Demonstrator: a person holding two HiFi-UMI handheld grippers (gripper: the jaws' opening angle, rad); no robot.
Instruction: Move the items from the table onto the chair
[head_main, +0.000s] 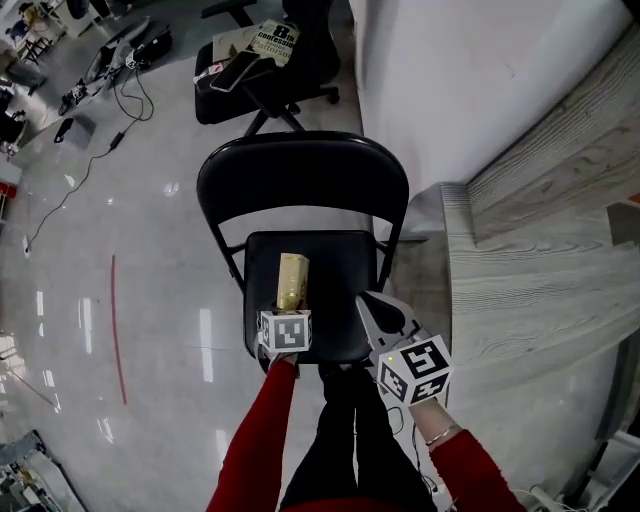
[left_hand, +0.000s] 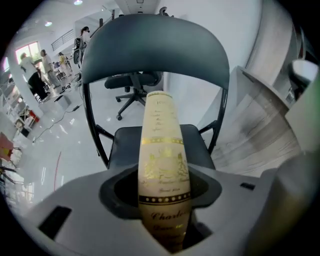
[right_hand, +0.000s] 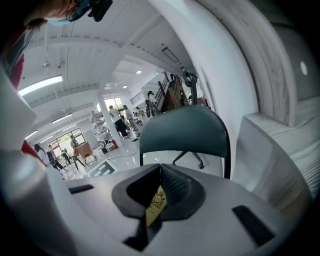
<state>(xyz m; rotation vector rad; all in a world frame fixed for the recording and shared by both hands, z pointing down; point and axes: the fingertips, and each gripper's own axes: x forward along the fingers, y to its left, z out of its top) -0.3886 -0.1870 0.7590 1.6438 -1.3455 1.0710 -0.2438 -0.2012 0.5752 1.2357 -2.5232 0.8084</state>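
A black folding chair (head_main: 335, 280) stands in front of me. Just over the front of its seat, my left gripper (head_main: 288, 308) is shut on a cream and gold carton (head_main: 292, 278). In the left gripper view the carton (left_hand: 162, 165) sticks out lengthwise between the jaws toward the chair's backrest (left_hand: 155, 50). My right gripper (head_main: 372, 312) hovers at the seat's front right corner. In the right gripper view its jaws stand closed on a thin yellow slip (right_hand: 156, 204) with a gold emblem, and the chair's backrest (right_hand: 185, 130) lies ahead.
A grey wood-grain table (head_main: 540, 260) runs along the right, beside a white wall (head_main: 450, 90). Behind the folding chair is a black office chair (head_main: 265, 90) with things on its seat. Cables (head_main: 110, 100) lie on the glossy floor at far left.
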